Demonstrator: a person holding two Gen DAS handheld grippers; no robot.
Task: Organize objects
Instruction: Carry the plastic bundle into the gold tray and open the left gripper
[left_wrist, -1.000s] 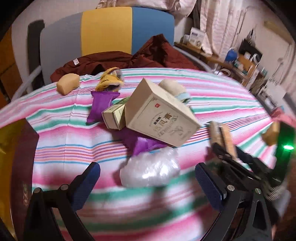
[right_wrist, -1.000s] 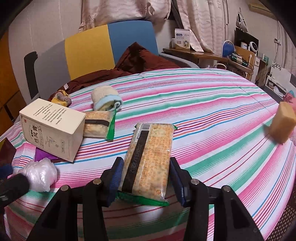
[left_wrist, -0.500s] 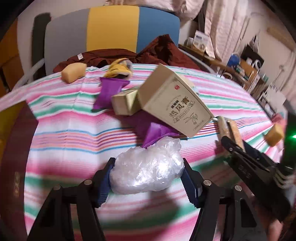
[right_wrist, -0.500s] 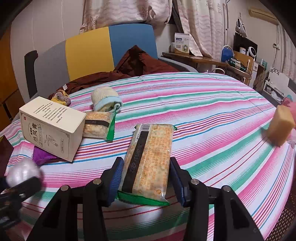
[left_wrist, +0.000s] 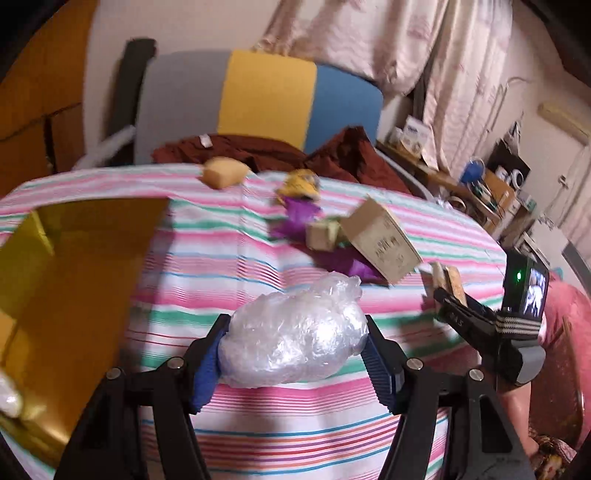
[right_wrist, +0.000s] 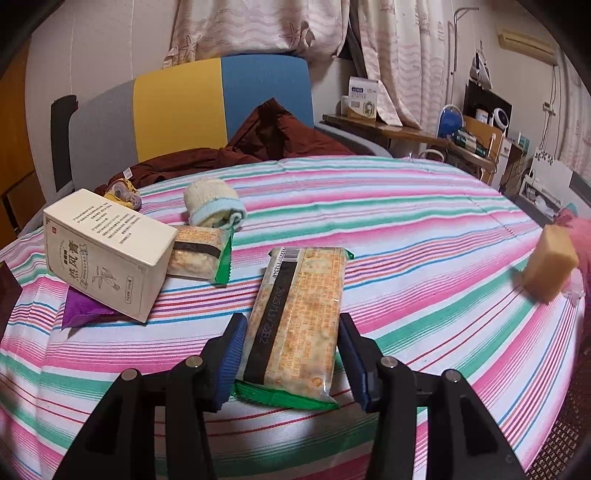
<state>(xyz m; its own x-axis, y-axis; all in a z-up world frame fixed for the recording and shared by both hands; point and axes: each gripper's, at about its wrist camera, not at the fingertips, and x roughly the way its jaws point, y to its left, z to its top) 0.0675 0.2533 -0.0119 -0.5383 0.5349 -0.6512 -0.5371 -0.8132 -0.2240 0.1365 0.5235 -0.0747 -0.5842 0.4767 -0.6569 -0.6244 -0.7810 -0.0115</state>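
Left wrist: my left claw (left_wrist: 293, 349) is clamped on a plastic wad (left_wrist: 291, 334), lifted above the striped cloth (left_wrist: 229, 258) beside a yellow box (left_wrist: 74, 280). Right wrist: my right claw (right_wrist: 293, 354) grips a cracker pack (right_wrist: 295, 317) lying on the cloth, near a carton (right_wrist: 107, 251).

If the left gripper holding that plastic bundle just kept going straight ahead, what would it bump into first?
Probably the purple wrapper and the beige box lying on it, just beyond the plastic bundle in the left gripper; blur makes depth uncertain.
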